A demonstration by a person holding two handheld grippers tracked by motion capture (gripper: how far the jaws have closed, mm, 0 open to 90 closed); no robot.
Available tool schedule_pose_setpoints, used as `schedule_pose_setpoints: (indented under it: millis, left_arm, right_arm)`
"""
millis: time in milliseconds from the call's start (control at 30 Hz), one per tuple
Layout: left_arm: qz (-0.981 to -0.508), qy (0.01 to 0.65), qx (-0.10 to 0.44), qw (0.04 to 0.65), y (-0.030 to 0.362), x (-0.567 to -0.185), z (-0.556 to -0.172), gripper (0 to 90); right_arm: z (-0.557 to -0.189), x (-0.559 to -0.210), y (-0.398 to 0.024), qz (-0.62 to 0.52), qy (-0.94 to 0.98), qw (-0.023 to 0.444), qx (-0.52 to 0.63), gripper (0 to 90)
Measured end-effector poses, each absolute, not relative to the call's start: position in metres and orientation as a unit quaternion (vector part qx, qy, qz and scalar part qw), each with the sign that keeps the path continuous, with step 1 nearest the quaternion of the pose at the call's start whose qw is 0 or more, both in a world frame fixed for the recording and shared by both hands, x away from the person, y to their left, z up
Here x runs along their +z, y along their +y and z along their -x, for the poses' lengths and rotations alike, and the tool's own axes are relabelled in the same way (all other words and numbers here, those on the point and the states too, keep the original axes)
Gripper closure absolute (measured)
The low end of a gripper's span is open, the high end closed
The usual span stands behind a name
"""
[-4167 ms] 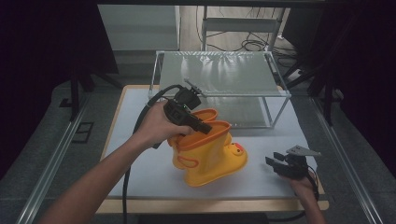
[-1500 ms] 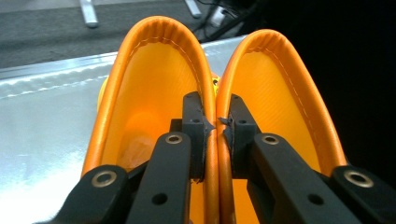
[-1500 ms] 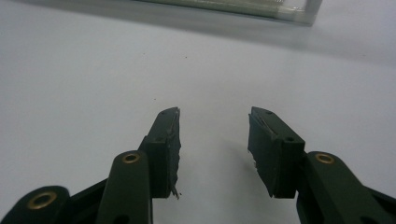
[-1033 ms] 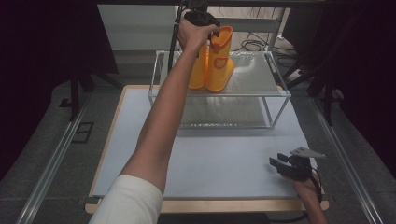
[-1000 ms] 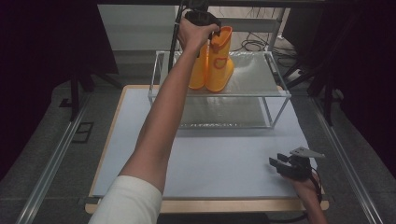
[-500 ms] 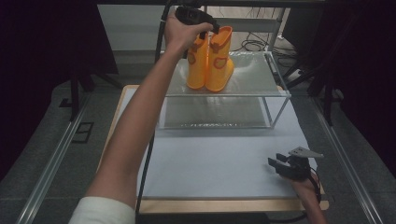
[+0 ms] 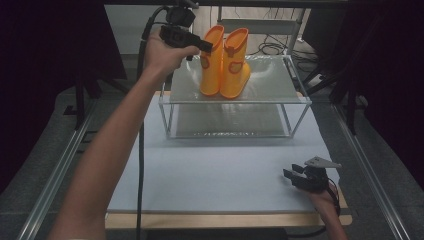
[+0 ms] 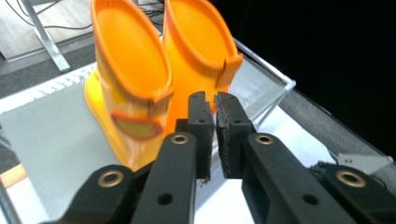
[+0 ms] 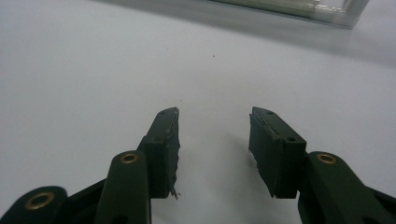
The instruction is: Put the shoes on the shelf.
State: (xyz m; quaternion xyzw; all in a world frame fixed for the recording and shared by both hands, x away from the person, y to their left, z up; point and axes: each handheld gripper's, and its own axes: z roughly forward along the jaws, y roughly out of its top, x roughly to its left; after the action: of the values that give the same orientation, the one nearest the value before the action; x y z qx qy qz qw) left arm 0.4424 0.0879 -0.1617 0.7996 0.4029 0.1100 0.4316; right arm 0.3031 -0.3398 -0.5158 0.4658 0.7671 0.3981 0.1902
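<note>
Two orange rubber boots (image 7: 225, 65) stand upright side by side on top of a glass-and-metal shelf (image 7: 270, 97). In the left gripper view the boots (image 8: 140, 79) rise just beyond the jaws. My left gripper (image 7: 200, 46) hovers at the left boot's rim, to its left. Its jaws (image 8: 211, 100) have just been closing and now stand shut with nothing between them. My right gripper (image 7: 292, 176) rests low over the pale mat near the front right corner. It is open (image 9: 214, 135) and holds nothing.
The shelf stands at the back of a pale blue mat (image 7: 215, 165) on a wooden-edged table. A black cable (image 7: 140, 150) trails from the left gripper down along the arm. Dark curtains and metal rails flank the table.
The left hand has let go of the boots and drawn off to the left of them, and its jaws came together. The boots stay on the shelf top. The right gripper has not moved.
</note>
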Motion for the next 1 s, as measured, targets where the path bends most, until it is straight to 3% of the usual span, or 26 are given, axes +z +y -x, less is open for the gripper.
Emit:
schedule_pose_setpoints:
  millis: [567, 1000]
  left_arm:
    - [-0.808, 0.401, 0.087, 0.423, 0.114, -0.202, -0.426, 89.5]
    - [-0.814, 0.430, 0.076, 0.385, 0.115, -0.252, -0.447, 89.4]
  right_arm:
    - [-0.303, -0.516, -0.338, -0.463, 0.769, 0.191, 0.397, 53.2]
    - [-0.303, -0.517, -0.338, -0.466, 0.769, 0.190, 0.395, 53.2]
